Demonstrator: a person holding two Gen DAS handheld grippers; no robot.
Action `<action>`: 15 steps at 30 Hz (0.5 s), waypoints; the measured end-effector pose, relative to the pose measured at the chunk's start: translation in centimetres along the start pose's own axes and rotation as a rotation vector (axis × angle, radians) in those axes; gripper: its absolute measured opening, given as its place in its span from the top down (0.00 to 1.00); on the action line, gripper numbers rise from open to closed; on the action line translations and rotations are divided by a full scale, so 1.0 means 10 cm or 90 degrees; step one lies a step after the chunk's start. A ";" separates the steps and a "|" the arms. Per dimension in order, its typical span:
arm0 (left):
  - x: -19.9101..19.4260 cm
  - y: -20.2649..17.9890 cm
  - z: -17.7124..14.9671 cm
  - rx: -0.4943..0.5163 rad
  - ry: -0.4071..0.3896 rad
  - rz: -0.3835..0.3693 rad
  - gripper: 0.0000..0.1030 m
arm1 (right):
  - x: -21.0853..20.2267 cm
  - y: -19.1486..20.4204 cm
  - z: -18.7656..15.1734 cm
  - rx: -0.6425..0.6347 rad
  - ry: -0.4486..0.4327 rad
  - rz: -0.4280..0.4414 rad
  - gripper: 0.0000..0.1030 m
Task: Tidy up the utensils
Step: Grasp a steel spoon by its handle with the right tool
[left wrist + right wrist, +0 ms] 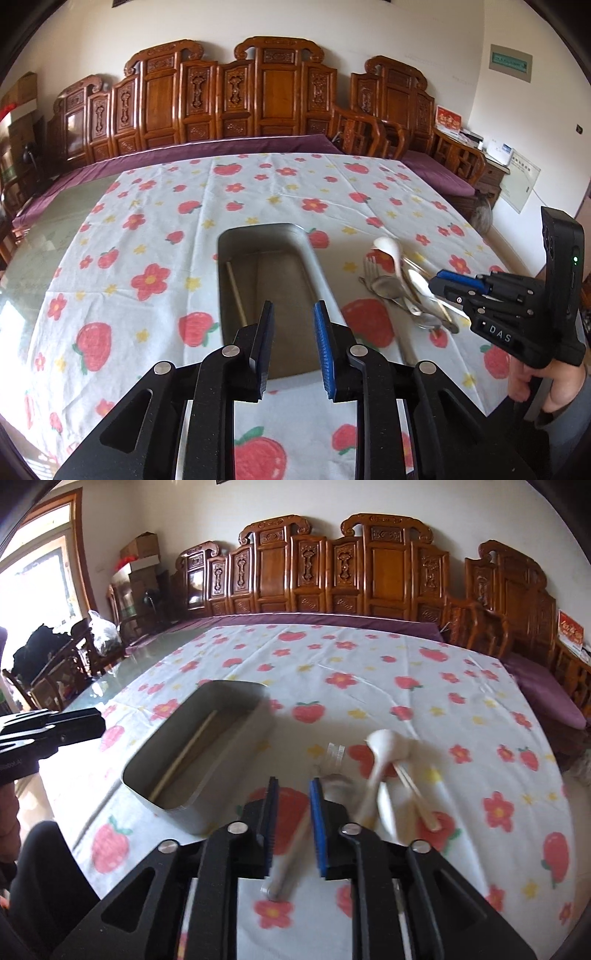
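Observation:
A grey metal tray (314,258) (236,734) lies on the flowered tablecloth with one wooden chopstick (236,291) (188,751) in it. To its right lies a pile of utensils (402,288) (380,775): white spoons, metal spoons, a fork, chopsticks. My left gripper (293,317) is open and empty above the tray's near end. My right gripper (293,794) (443,286) is open and hangs over the pile; a pale utensil handle (291,849) lies on the cloth below its jaws, blurred.
The table (55,236) has a glass top beyond the cloth (258,192). A carved wooden bench (236,99) with a purple cushion stands behind it. Chairs and boxes (74,664) stand at the far left.

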State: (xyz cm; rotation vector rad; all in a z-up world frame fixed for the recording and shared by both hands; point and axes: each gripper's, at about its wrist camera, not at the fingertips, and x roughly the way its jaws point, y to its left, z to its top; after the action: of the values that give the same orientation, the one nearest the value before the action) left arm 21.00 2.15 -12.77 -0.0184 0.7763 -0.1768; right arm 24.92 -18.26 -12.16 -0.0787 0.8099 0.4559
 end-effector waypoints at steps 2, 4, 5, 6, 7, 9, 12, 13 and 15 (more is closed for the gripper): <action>0.02 -0.09 -0.03 0.007 0.004 -0.009 0.80 | 0.01 -0.13 -0.07 0.001 0.009 -0.006 0.76; 0.04 -0.16 -0.05 0.012 0.008 -0.015 0.80 | 0.06 -0.28 -0.16 0.011 0.021 -0.014 0.76; 0.04 -0.20 -0.07 0.015 0.010 -0.019 0.80 | 0.08 -0.32 -0.20 0.016 0.024 -0.015 0.76; 0.06 -0.24 -0.08 0.017 0.013 -0.022 0.80 | 0.12 -0.39 -0.24 0.025 0.030 -0.013 0.76; 0.07 -0.29 -0.11 0.020 0.016 -0.027 0.80 | 0.17 -0.43 -0.28 0.031 0.035 -0.011 0.76; 0.09 -0.35 -0.13 0.024 0.021 -0.035 0.80 | 0.28 -0.49 -0.34 0.034 0.053 -0.011 0.76; 0.11 -0.46 -0.19 0.034 0.028 -0.044 0.80 | 0.42 -0.49 -0.40 0.034 0.071 -0.010 0.76; 0.12 -0.49 -0.20 0.036 0.030 -0.046 0.80 | 0.45 -0.49 -0.39 0.034 0.073 -0.006 0.76; 0.14 -0.53 -0.23 0.038 0.034 -0.051 0.80 | 0.50 -0.49 -0.37 0.032 0.075 -0.001 0.76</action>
State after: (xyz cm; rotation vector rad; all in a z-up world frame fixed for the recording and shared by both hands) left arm 19.56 -3.17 -14.91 0.0121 0.8238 -0.2776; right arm 27.46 -21.75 -18.83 -0.0598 0.9368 0.4312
